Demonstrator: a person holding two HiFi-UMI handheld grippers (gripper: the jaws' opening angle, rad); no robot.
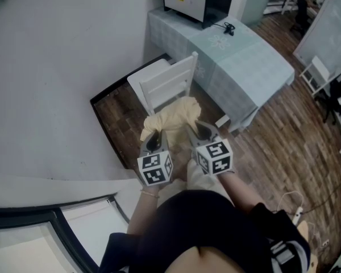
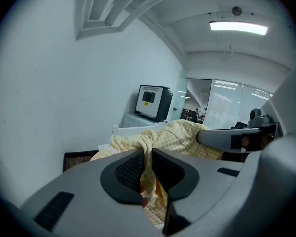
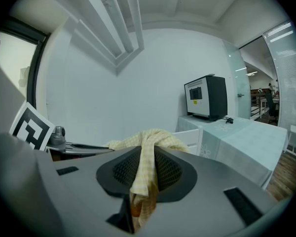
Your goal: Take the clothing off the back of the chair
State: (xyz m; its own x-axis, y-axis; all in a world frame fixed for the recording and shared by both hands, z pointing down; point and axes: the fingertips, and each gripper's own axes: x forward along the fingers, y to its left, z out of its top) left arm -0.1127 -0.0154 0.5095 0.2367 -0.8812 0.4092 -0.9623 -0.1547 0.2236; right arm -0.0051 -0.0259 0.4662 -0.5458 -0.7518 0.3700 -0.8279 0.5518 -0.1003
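Left gripper (image 2: pixel 147 158), right gripper (image 3: pixel 146 158) on clothing (image 1: pixel 174 114)

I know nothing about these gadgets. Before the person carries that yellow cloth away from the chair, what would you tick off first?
1. Left gripper clamped on the yellow checked garment: ok, the cloth is pinched between its jaws.
2. Right gripper clamped on the same garment: ok, a fold runs between its jaws.
3. Garment clear of the white chair back: cannot tell; in the head view the cloth bunches right by the top rail.
4. Loose cloth below the jaws free of snags: cannot tell, the grippers hide it.
5. Covered table beside the chair apart from both grippers: ok.
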